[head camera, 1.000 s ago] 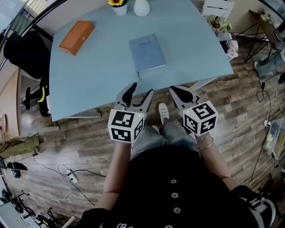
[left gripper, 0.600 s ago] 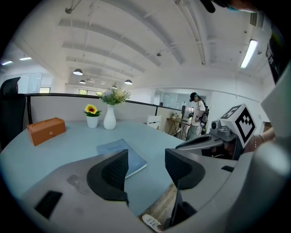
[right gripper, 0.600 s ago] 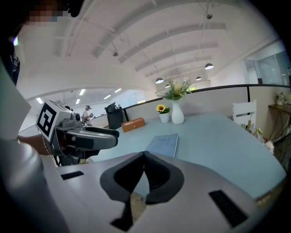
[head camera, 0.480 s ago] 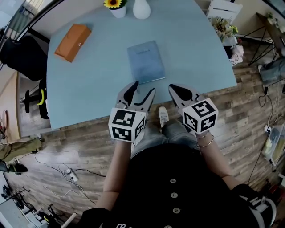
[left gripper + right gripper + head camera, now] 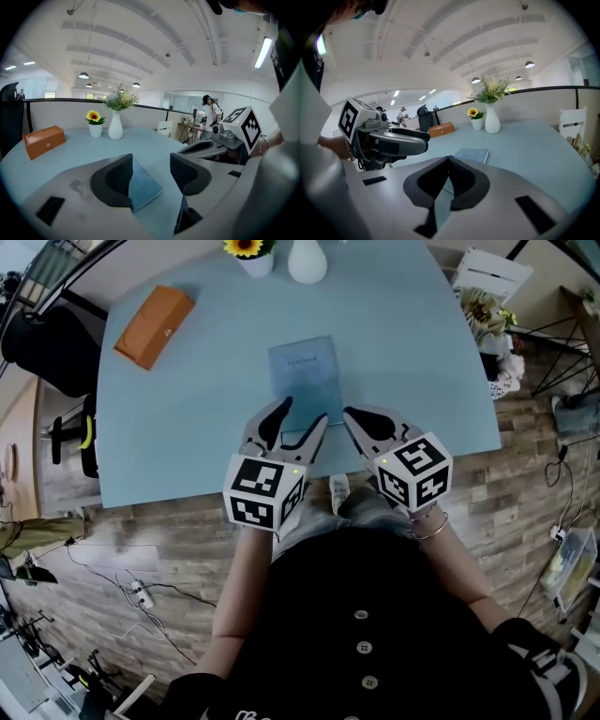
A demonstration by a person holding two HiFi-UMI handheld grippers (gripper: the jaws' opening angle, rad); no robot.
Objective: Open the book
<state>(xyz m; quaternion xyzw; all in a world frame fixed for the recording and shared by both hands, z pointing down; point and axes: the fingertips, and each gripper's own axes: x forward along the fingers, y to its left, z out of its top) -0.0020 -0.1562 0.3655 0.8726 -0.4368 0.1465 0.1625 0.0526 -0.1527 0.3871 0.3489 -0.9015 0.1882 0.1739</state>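
A closed blue-grey book (image 5: 305, 379) lies flat on the light blue table (image 5: 187, 418), near its front edge. My left gripper (image 5: 296, 429) hovers over the book's near left corner, open, with the book (image 5: 143, 187) showing in the gap between its jaws (image 5: 151, 171). Just to the right, at the book's near right corner, my right gripper (image 5: 358, 423) has its jaws closed together on nothing. In the right gripper view the book (image 5: 471, 154) lies just beyond the shut gripper (image 5: 449, 160). The book's near edge is hidden under the grippers.
An orange box (image 5: 153, 326) lies at the table's far left. A white vase (image 5: 307, 261) and a small sunflower pot (image 5: 251, 254) stand at the far edge. A black chair (image 5: 47, 343) is left of the table and a white chair (image 5: 492, 277) to its right.
Both grippers have moved forward from beyond the table's front edge to over the near end of the book. The book has not moved.
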